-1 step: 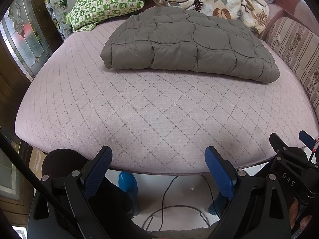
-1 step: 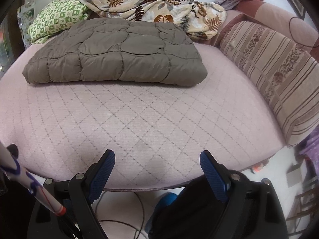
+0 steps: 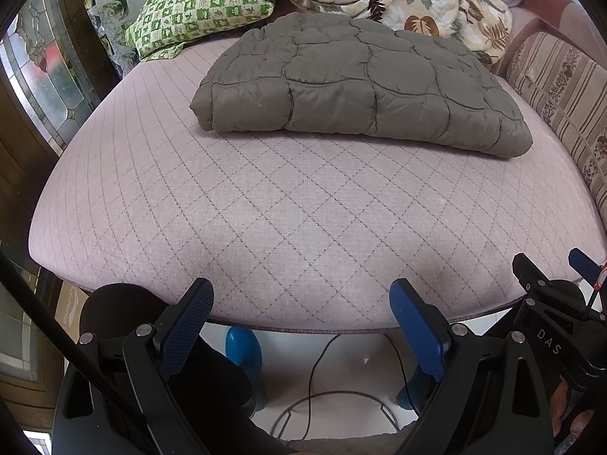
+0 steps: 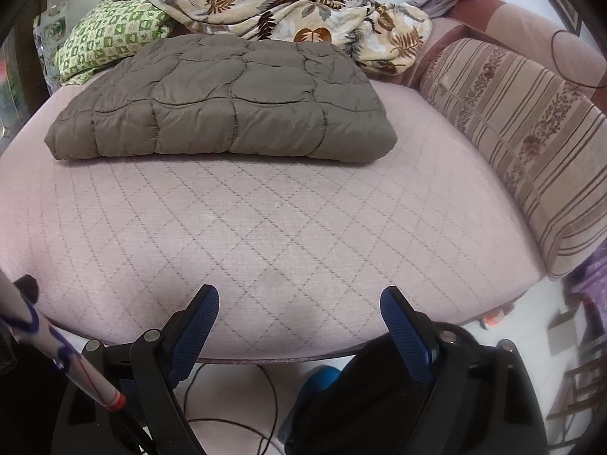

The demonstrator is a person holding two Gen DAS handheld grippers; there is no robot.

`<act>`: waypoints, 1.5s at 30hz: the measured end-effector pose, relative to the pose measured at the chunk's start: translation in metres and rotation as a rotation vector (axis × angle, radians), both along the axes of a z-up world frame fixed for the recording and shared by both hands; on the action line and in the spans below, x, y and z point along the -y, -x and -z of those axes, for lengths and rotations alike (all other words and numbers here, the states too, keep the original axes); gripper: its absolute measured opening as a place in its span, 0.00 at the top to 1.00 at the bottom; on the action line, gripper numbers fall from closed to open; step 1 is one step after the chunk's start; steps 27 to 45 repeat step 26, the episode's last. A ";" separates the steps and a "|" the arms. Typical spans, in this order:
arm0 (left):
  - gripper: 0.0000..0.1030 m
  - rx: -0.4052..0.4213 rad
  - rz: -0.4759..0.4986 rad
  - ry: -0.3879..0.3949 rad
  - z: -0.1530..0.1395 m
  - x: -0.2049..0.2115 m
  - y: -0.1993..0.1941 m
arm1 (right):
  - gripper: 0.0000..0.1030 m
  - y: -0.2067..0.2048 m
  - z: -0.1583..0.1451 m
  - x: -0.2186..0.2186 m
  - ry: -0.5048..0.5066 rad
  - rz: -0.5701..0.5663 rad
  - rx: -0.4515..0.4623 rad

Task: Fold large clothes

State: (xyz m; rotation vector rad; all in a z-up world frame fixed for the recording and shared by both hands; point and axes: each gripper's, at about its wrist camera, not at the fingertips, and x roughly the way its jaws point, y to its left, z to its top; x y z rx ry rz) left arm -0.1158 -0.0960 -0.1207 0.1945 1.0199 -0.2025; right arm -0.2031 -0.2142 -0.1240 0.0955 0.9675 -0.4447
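a: what is lying on the bed (image 3: 265,227)?

b: the bed is taking up most of the view. a puffy brown coat (image 3: 356,87) is lying on it, toward the far side, already looking folded into a thick flat bundle. behind it a leafy blanket (image 3: 379,3) is piling up, and a green pillow (image 3: 201,11) is sitting at the far left. a striped cushion (image 4: 531,144) is leaning along the right.

a: what are the tongs doing?

b: the left gripper (image 3: 301,322) is hanging by the near edge of the bed with its jaws spread wide, and it is holding nothing. the right gripper (image 4: 299,322) is doing the same, wide open and empty. both are well apart from the coat.

a: how is the coat going to feel?

b: i am guessing it is soft and squishy, full of air, and light for how big it is. the shiny cloth is looking a bit slippery, so a thin pinch may be sliding off. it is not going to break.

a: where should they be grabbing it?

b: i think the two near corners (image 4: 60,148) are looking best, one for each gripper, where the folded layers are stacking up. biting deep over all the layers should be keeping the bundle from flopping open.
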 end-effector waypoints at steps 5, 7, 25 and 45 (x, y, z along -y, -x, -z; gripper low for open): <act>0.10 0.008 -0.002 -0.008 0.000 0.002 0.001 | 0.12 0.000 0.000 -0.003 0.000 -0.005 -0.001; 0.10 0.015 0.000 -0.011 -0.001 0.002 0.002 | 0.12 0.001 -0.002 -0.003 -0.002 -0.007 0.005; 0.10 0.041 0.008 -0.002 -0.004 0.001 0.005 | 0.12 -0.001 -0.004 -0.007 0.001 -0.025 0.002; 0.10 0.043 0.009 -0.004 -0.005 0.001 0.004 | 0.12 0.000 -0.004 -0.008 0.002 -0.026 0.001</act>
